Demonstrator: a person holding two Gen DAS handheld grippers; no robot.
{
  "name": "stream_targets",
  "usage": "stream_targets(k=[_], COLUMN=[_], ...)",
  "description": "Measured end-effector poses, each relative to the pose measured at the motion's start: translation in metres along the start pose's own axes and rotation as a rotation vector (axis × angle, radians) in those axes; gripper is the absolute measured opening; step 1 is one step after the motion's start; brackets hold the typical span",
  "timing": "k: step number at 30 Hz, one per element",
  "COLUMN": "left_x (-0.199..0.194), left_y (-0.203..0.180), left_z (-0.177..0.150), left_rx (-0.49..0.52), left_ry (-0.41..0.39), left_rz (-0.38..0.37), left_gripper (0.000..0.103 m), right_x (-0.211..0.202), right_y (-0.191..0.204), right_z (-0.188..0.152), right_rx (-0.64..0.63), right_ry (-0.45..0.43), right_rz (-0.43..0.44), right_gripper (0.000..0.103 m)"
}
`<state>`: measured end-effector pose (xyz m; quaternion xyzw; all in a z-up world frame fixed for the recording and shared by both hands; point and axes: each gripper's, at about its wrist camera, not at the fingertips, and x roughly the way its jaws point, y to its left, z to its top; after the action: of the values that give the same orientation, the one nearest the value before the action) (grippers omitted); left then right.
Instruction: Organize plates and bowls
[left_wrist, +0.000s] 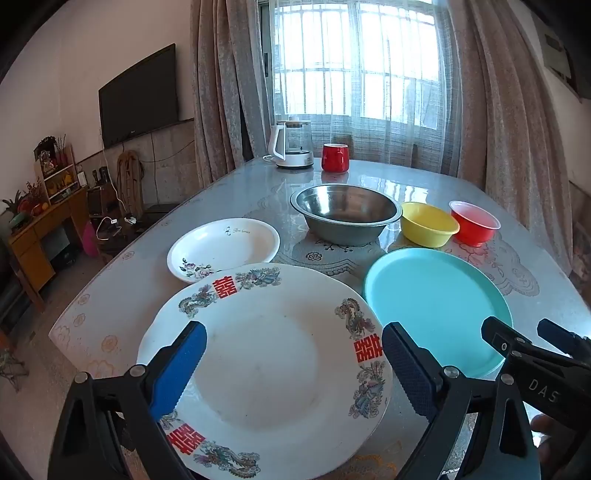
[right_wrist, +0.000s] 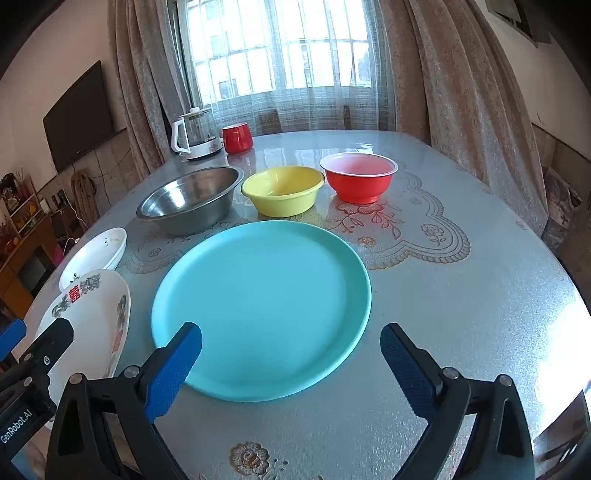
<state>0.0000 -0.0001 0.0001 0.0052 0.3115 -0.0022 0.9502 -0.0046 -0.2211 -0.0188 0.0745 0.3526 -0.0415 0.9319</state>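
Both my left gripper (left_wrist: 293, 352) and right gripper (right_wrist: 291, 352) gape wide, holding nothing. Only my left camera shows the whole white plate (left_wrist: 266, 369), with red signs.

My tool pads (left_wrist: 184, 365) are blue. Before me: a white plate (left_wrist: 266, 373) with red characters and dragons, a teal plate (right_wrist: 262, 306), a steel bowl (right_wrist: 192, 199), a yellow bowl (right_wrist: 282, 190), a red bowl (right_wrist: 358, 177).

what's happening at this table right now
A person holds two grippers over a table of dishes. The left gripper is open above the dragon-patterned plate; the right gripper is open at the near edge of the teal plate. Nothing is gripped. The steel bowl, yellow bowl, red bowl and floral dish sit unstacked.
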Motion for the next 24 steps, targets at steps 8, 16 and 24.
stream_targets(k=[8,16,24], left_x=[-0.003,0.006,0.016], left_y=[0.004,0.004,0.001], left_z=[-0.002,0.004,0.003], left_rx=[-0.006,0.006,0.009], left_ry=[-0.026,-0.012,0.015], left_rz=[-0.001,0.024,0.019], left_gripper=[0.096,0.096,0.096], right_x=[-0.007,0.004,0.008], right_y=[0.012,0.022,0.027], right_z=[-0.001,0.003,0.003], right_rx=[-0.053,-0.082,-0.113], right_ry=[-0.014,-0.032,-0.043], right_rz=[-0.018,-0.001,0.006], right_gripper=[0.099,0.099,0.099])
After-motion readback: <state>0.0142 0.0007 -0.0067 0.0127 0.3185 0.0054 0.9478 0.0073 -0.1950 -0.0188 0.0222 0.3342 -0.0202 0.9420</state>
